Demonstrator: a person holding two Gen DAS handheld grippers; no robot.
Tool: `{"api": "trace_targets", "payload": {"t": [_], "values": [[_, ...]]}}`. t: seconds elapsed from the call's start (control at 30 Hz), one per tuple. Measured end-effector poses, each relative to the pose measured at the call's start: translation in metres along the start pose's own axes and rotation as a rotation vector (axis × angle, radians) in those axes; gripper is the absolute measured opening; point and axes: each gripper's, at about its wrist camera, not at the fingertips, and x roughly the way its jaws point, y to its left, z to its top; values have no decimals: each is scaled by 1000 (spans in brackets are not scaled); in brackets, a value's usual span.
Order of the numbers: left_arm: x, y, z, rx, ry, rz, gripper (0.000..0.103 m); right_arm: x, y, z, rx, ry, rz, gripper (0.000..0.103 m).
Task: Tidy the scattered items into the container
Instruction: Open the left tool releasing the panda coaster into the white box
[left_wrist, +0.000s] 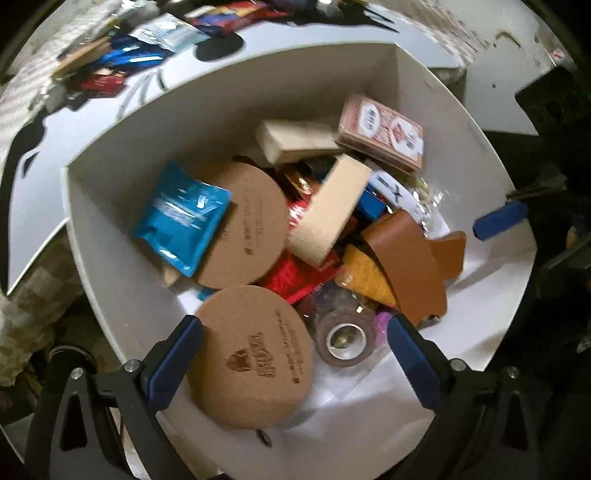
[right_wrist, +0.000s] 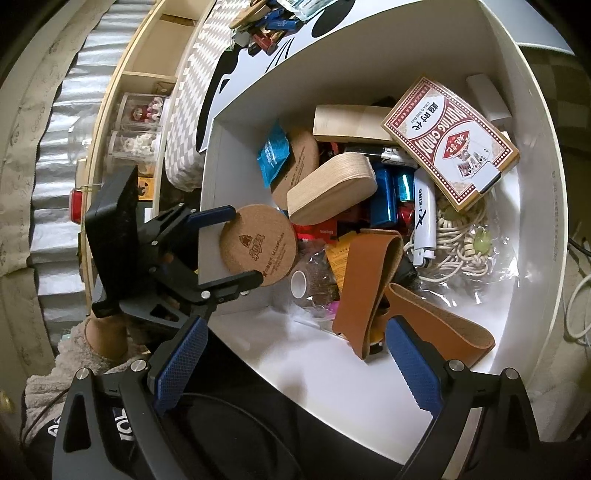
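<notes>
A wooden shelf unit (right_wrist: 122, 92) stands at the left, with clear display boxes (right_wrist: 138, 146) of small figurines inside; a pale patterned curtain (right_wrist: 33, 155) hangs beside it

Left wrist view: looking steeply down into the white box (left_wrist: 110, 258) from close above its near wall, left claw (left_wrist: 291, 358) framing a cork coaster (left_wrist: 255, 354) at the bottom edge; beyond the box's far wall, a strip of tabletop (left_wrist: 92, 122) with loose items.

Right wrist view: also close and angled down into the same box (right_wrist: 539, 184), from the opposite side, right claw (right_wrist: 295, 365) in the foreground.

Shared by both: box interior, the coaster (right_wrist: 258, 245), playing-card pack (left_wrist: 380, 131) (right_wrist: 450, 142), brown leather strap (left_wrist: 406, 258) (right_wrist: 369, 280). Left claw (right_wrist: 240, 247) itself visible ahead-left of the right claw; a blue fingertip (left_wrist: 500, 220), presumably the right claw's, ahead-right of the left one.
</notes>
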Motion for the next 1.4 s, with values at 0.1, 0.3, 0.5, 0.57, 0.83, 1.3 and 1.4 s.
{"api": "trace_targets", "payload": {"t": [0.1,0.3,0.5,0.57,0.83,1.3,1.4], "values": [[3,-3,1,24,33,-11,100,-1,0,1,1,-4,4,97],[-14,0,15,141,23,68,100,1,0,2,4,-3,3,97],[-14,3,25,349,80,265,100,0,0,1,-5,-9,10,97],[-8,2,25,412,116,308,100,-1,0,1,-5,-14,15,97],[25,-16,15,725,276,477,100,0,2,1,-27,-10,13,97],[58,-13,23,696,315,360,103,0,0,2,-26,-5,29,97],[53,-13,22,689,299,350,101,0,0,2,-25,-3,28,97]]}}
